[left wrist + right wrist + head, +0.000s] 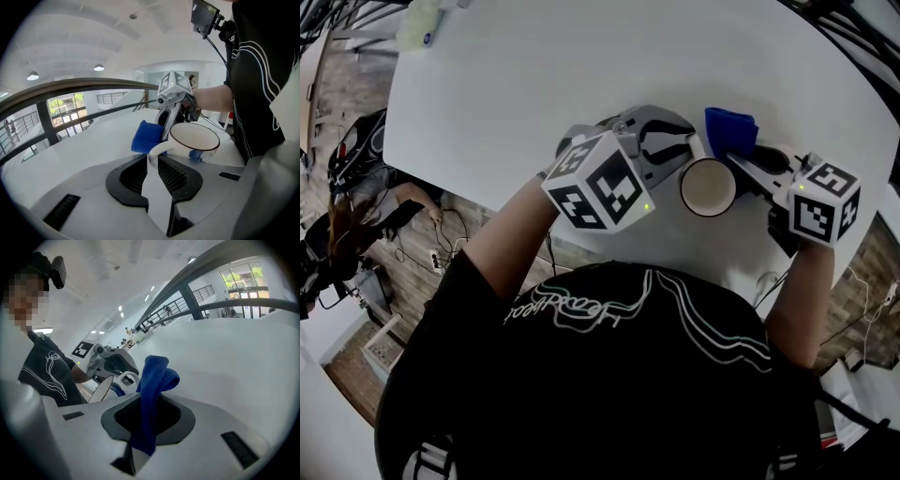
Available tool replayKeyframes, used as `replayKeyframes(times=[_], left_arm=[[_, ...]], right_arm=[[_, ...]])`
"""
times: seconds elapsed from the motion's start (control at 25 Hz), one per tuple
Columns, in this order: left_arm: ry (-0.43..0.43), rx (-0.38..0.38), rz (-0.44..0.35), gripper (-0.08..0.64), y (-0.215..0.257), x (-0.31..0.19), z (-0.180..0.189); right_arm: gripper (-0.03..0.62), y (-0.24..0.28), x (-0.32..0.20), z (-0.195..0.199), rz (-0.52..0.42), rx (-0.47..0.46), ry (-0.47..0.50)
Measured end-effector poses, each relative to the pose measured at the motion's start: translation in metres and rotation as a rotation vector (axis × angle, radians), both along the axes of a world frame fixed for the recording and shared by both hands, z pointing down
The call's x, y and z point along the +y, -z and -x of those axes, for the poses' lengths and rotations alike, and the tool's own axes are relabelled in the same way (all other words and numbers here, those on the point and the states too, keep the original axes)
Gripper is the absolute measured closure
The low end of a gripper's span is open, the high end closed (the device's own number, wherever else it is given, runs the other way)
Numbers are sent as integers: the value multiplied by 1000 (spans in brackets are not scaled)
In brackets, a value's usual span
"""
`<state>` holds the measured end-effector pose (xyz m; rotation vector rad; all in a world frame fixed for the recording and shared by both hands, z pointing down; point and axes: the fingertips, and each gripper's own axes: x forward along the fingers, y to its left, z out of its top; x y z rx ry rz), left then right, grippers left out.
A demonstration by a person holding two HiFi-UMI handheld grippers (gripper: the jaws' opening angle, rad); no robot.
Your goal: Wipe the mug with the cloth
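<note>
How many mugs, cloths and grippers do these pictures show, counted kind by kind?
mug: 1
cloth: 1
grippers: 2, the left gripper and the right gripper
total: 4

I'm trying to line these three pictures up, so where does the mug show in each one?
Head view: mug right of centre, seen from above, mouth open to the camera.
Left gripper view: mug at centre, its handle between the jaws.
Right gripper view: mug left of centre, rim nearly edge-on.
Shared landmark: the blue cloth, beside the mug in all three.
</note>
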<state>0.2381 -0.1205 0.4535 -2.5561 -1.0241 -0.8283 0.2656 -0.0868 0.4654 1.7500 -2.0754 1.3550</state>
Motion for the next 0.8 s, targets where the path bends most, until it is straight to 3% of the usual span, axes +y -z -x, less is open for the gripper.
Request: replayKeyframes(times=[0.2, 0.4, 0.6, 0.8], left_arm=[[93, -10, 27, 462, -1, -18, 6], [197, -51, 89, 455, 2, -50, 41], [315, -67, 210, 456, 21, -37, 88], [346, -58, 360, 496, 64, -6, 124]], right_arm=[[535, 13, 8, -8, -59, 88, -126], [535, 42, 19, -2, -147, 182, -254], [535, 71, 60, 32, -225, 222, -322], [535, 107, 81, 84, -309, 224, -329]])
